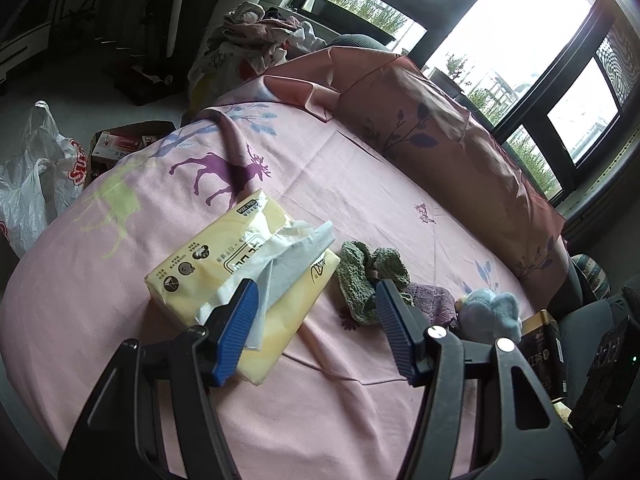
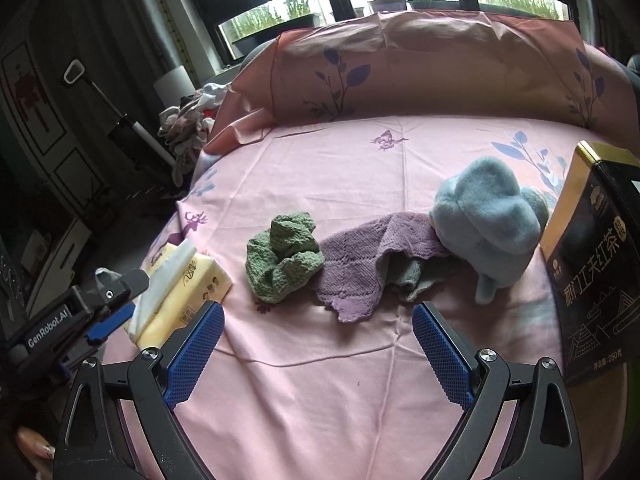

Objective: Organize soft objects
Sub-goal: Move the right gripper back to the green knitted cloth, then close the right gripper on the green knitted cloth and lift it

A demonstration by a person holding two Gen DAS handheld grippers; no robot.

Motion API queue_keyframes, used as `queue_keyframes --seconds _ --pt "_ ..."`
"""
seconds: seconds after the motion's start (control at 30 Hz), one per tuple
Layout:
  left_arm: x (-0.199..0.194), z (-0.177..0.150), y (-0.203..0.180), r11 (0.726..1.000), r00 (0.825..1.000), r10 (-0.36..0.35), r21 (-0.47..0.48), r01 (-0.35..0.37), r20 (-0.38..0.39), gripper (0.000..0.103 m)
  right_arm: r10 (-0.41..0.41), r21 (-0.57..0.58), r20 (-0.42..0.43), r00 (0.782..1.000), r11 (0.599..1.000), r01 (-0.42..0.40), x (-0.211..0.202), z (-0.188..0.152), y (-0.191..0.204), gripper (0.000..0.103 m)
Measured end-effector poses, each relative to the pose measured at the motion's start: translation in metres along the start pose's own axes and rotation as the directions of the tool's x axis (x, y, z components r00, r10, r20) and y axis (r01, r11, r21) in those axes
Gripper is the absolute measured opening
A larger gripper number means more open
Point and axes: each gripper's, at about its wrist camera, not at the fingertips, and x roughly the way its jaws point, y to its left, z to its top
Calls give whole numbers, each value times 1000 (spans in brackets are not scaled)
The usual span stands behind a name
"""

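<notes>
A yellow tissue pack (image 1: 240, 264) (image 2: 188, 284) lies on the pink bedsheet (image 1: 360, 184) with a white tissue sticking out. My left gripper (image 1: 316, 286) is open just over the pack's near corner. Its left pad hangs over the loose tissue and its right pad stands clear by the green knitted cloth (image 1: 368, 276) (image 2: 284, 256). To the right lie a purple knitted cloth (image 1: 434, 300) (image 2: 368, 264) and a blue plush toy (image 1: 488, 312) (image 2: 492, 220). My right gripper (image 2: 318, 308) is open above the sheet. The purple cloth's near edge lies just beyond its tips.
A black and gold tea box (image 2: 596, 264) (image 1: 540, 344) stands right of the plush. A long pink pillow (image 2: 420, 68) lines the far side under the windows. A clothes pile (image 1: 260, 36), plastic bags (image 1: 32, 184) and a cardboard box (image 1: 120, 144) sit beyond the bed's left edge.
</notes>
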Motion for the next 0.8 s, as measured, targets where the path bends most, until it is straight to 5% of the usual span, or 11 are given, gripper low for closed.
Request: queue_keyframes --seconds 0.33,0.5,0.67,0.8 --pt "11 -3 -13 1000 1000 28 14 -28 -13 57 -55 -29 -68 996 998 53 75 33 14 71" --pt "15 -4 -11 997 997 77 33 -76 -16 57 -97 -95 -133 986 992 85 110 26 8 40" --pt "19 -5 -12 995 996 90 38 -88 -30 57 -38 -94 -125 991 995 26 104 27 6 10" --pt "20 -7 -13 994 995 93 54 -91 -37 57 2 -97 -88 996 995 -11 74 30 9 5"
